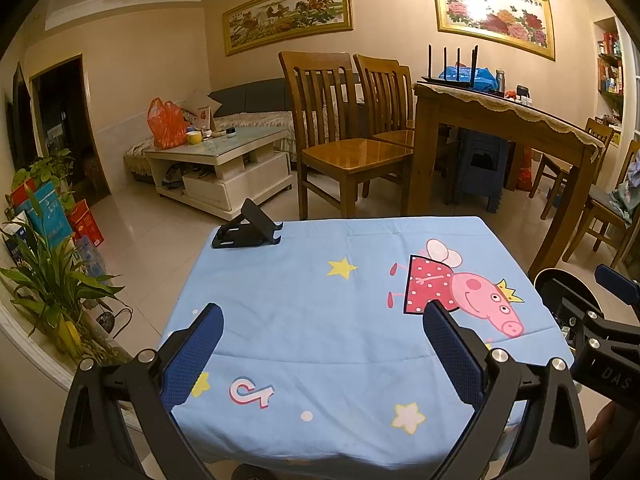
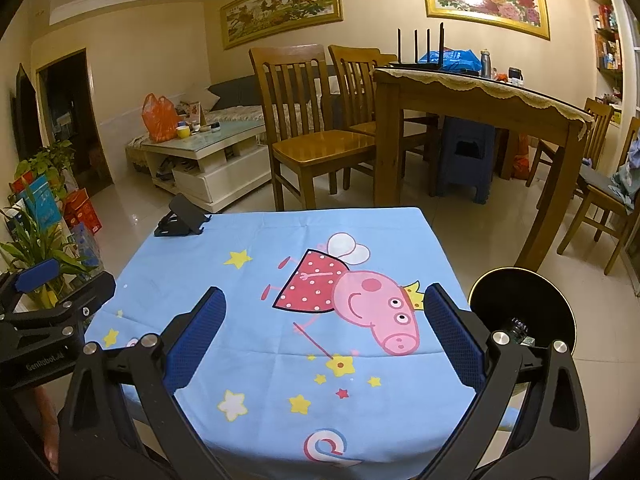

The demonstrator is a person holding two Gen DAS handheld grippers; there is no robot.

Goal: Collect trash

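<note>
Matt printed cloth tablecloth (image 1: 320,320)

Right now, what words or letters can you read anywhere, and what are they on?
"DAS": on the right gripper body, left wrist view.
"GenRobot.AI": on the left gripper body, right wrist view; small, partly blurred.
Characters on the flower painting: too small to read.
Print on the boxes by the plants: blurred.

The near edge of the blue cartoon-print cloth on the table (image 1: 304,320) is hidden behind the black arms of the left claw (image 1: 322,354). Off the table's right edge, a round black gold-rimmed bin (image 2: 520,300) is partly covered by the right claw (image 2: 325,338), so its contents cannot be told. Small items on the white coffee table (image 1: 224,148) are too small to identify.
</note>
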